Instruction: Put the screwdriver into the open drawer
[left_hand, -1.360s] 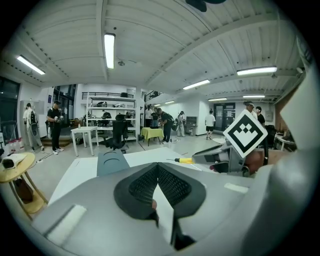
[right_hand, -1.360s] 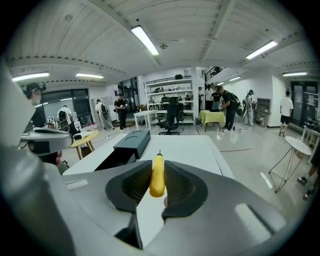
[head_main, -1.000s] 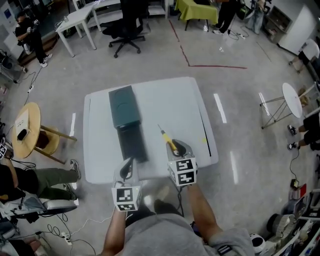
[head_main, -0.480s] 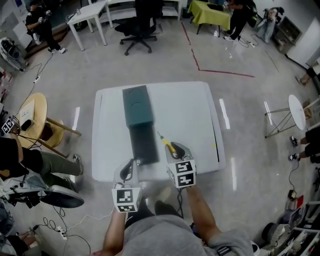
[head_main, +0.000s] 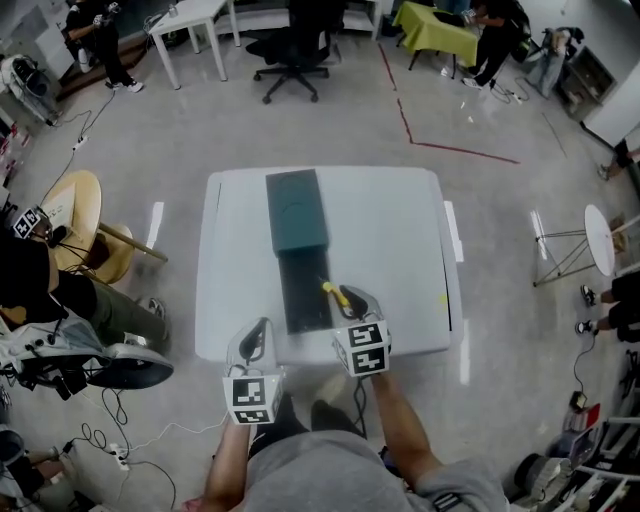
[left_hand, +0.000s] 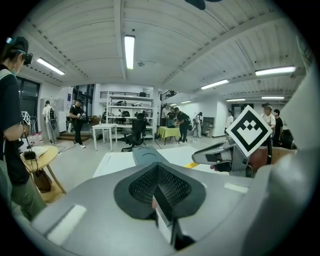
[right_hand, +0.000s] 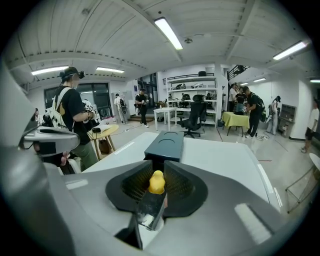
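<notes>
Left gripper (head_main: 258, 335), lower left of centre: jaws clenched together, empty, just left of the drawer's front end. The open drawer (head_main: 303, 290) extends down-frame from the dark cabinet (head_main: 296, 210) on the white table (head_main: 400, 230). Screwdriver (head_main: 336, 293): clamped by its yellow handle in the right gripper (head_main: 352, 300), long axis slanting up-left, tip at the drawer's right edge. The right hand is nearer; only the drawer's right wall appears to intervene.

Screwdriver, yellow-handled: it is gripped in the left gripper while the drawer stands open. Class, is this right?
Not quite. It is the right gripper that grips the yellow-handled screwdriver, as the right gripper view shows. The drawer does stand open.
</notes>
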